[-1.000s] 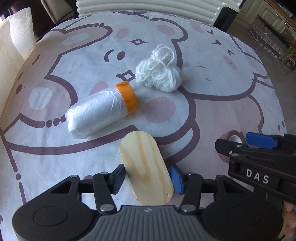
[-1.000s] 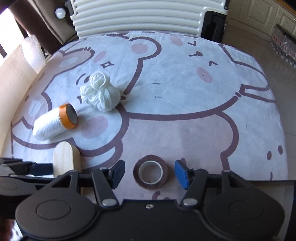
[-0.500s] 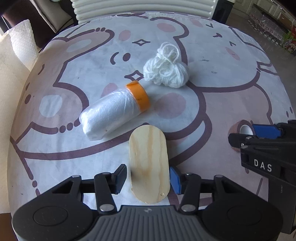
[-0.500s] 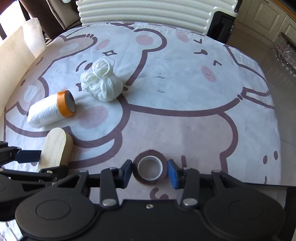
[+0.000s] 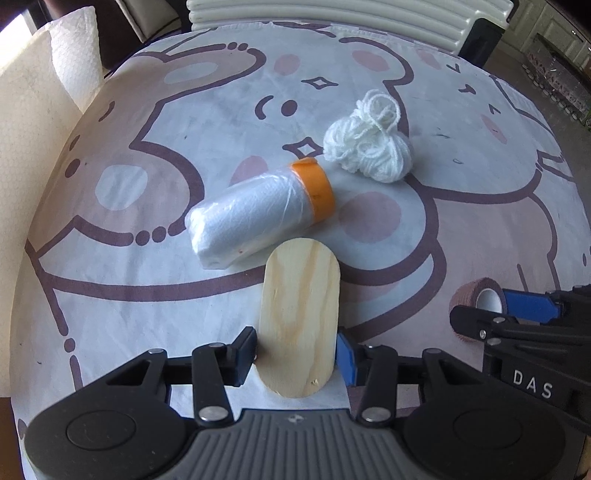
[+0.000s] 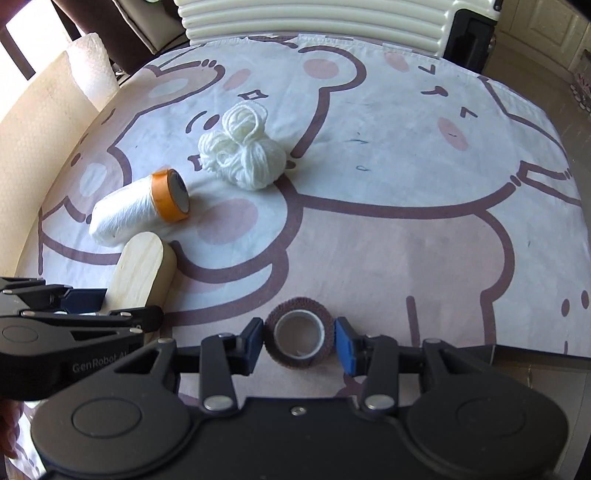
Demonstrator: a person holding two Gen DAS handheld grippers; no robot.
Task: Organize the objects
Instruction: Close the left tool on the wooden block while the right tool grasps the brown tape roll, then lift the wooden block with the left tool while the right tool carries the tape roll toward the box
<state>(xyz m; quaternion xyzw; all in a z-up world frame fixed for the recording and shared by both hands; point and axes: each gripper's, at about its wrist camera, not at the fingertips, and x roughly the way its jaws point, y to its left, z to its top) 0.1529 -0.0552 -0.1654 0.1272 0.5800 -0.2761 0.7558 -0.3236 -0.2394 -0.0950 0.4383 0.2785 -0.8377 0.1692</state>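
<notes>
So both grippers are parked right over their targets. The left gripper (image 5: 295, 354) has its jaws clamped on the sides of the flat oval pine-wood block (image 5: 299, 317), which lies on the table with its long axis running straight away from the gripper – so the grip goes across the narrow width, which looks like the sensible way to lift it. The right gripper (image 6: 299, 341) straddles the small brown roll of fuzzy bandage tape (image 6: 298, 338), lying flat with its hole facing up; the pads sit right at its sides and look to be just touching – I'd call that a light hold. Further out sit a white plastic-wrapped roll with an orange end (image 5: 258, 214) and a loose bundle of white yarn (image 5: 369, 147), touching each other. The table wears a white cloth with a cartoon bear print (image 6: 406, 155); a ribbed white suitcase (image 6: 314, 22) stands behind.
</notes>
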